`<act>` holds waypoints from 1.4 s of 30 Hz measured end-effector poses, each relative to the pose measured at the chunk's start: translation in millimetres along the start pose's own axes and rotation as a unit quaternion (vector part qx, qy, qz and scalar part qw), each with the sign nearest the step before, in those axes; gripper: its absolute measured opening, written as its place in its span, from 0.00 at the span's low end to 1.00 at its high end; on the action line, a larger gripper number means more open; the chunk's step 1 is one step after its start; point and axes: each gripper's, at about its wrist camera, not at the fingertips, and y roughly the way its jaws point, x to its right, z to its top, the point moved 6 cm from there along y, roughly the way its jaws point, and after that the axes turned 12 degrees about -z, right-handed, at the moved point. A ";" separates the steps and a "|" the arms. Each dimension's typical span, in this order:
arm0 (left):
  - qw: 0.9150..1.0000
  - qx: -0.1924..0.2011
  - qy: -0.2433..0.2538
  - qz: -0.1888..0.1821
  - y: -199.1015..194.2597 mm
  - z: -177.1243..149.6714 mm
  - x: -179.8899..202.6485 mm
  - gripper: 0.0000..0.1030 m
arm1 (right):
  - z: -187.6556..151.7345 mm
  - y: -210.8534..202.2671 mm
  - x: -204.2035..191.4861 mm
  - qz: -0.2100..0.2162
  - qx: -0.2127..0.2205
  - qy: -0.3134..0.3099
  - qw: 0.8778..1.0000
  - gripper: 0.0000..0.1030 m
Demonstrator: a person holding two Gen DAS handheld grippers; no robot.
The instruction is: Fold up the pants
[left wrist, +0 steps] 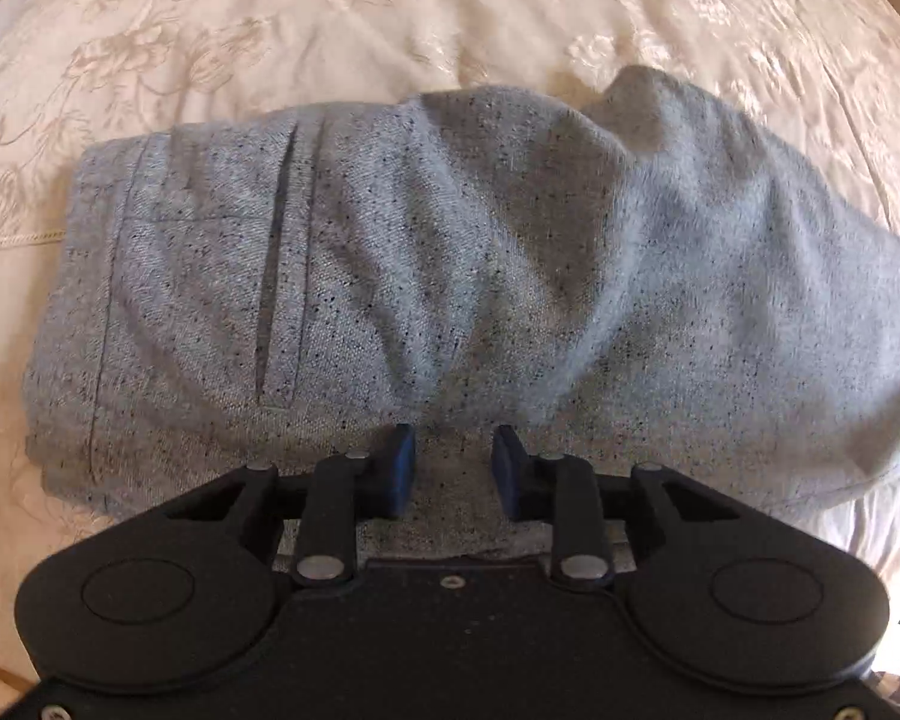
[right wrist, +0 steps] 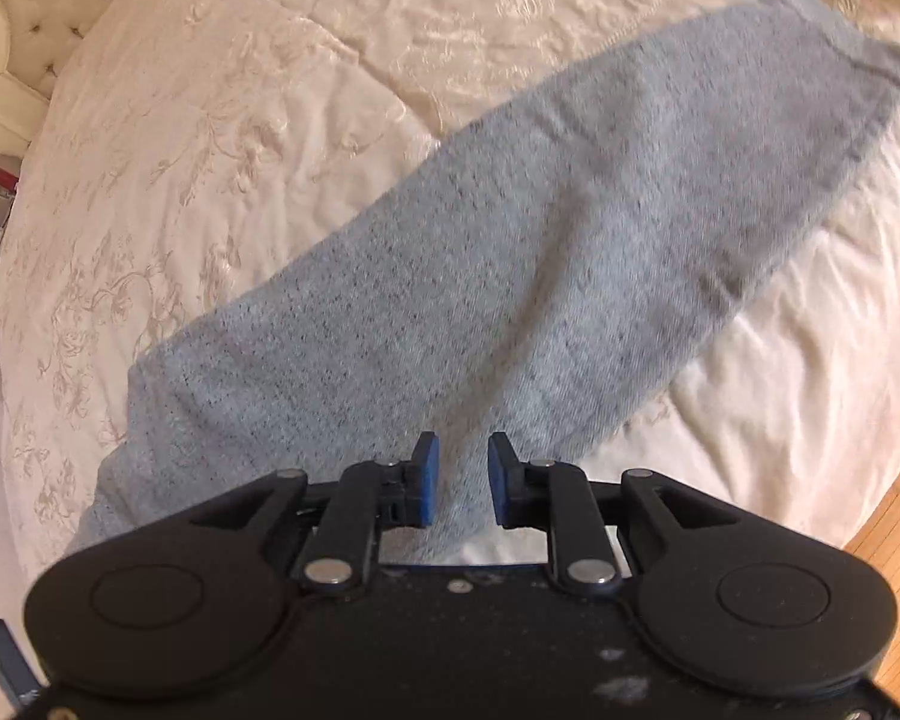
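Observation:
Grey speckled pants (left wrist: 426,276) lie across a cream bedspread (left wrist: 330,18). In the left wrist view the waist end with a pocket slit (left wrist: 276,264) is at the left, and the cloth bulges up toward the right. My left gripper (left wrist: 453,462) stands over the near edge with cloth between its blue pads; the jaws stand slightly apart. In the right wrist view the pant legs (right wrist: 510,252) stretch away to the upper right, hem (right wrist: 870,66) far off. My right gripper (right wrist: 462,474) is likewise closed to a narrow gap over the cloth's near edge.
The embroidered cream bedspread (right wrist: 210,138) spreads all around the pants. A tufted headboard (right wrist: 36,6) is at the upper left in the right wrist view. A wooden floor (right wrist: 894,534) shows at the lower right, past the bed's edge.

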 end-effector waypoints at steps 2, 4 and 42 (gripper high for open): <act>1.000 0.026 -0.007 0.005 -10.3 7.2 9.9 0.34 | 12.9 5.3 -1.7 -0.002 0.018 -0.019 1.000 0.22; 0.999 0.048 0.000 -0.005 -15.7 17.7 28.2 0.34 | 25.8 17.2 -4.1 -0.009 0.028 -0.048 0.998 0.22; 0.998 0.049 0.027 -0.032 91.9 47.4 318.7 0.36 | 209.4 31.0 258.4 -0.040 0.099 -0.085 0.991 0.28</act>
